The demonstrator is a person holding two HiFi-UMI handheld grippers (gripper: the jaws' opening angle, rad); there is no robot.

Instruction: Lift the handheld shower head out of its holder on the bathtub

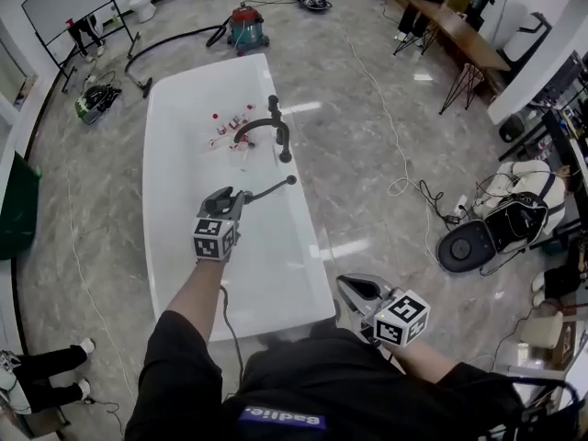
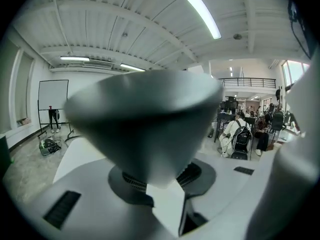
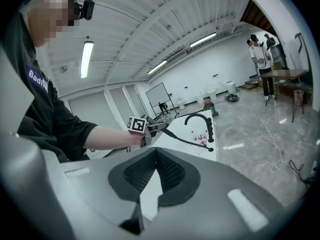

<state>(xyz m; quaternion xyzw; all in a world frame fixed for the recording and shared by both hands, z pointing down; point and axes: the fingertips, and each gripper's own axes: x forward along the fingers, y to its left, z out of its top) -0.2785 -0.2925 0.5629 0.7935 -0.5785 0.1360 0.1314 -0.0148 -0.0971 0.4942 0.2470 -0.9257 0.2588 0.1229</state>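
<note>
Nearest the body, the right gripper (image 1: 354,294) hangs off the near corner of the bathtub (image 1: 184,163), jaws pressed together on nothing and taking no part. Further out over the tub, the left gripper (image 1: 234,200) has its jaws partly closed and pinching one end of the shower head (image 1: 271,188), a thin black wand. Its grey bulk fills the left gripper view right at the pads. The wand slopes from the grip toward the tub's right rim, and its knobbed far end sits just short of the short black post (image 1: 285,152) beside the faucet (image 1: 266,122). I take that post for the holder. Wand and post look apart, so the lift reads as essentially done, with only carrying clear left. No hose can be made out. Past the faucet, small bottles (image 1: 230,125) lie in the tub, and a vacuum cleaner (image 1: 246,28) stands on the floor beyond.
</note>
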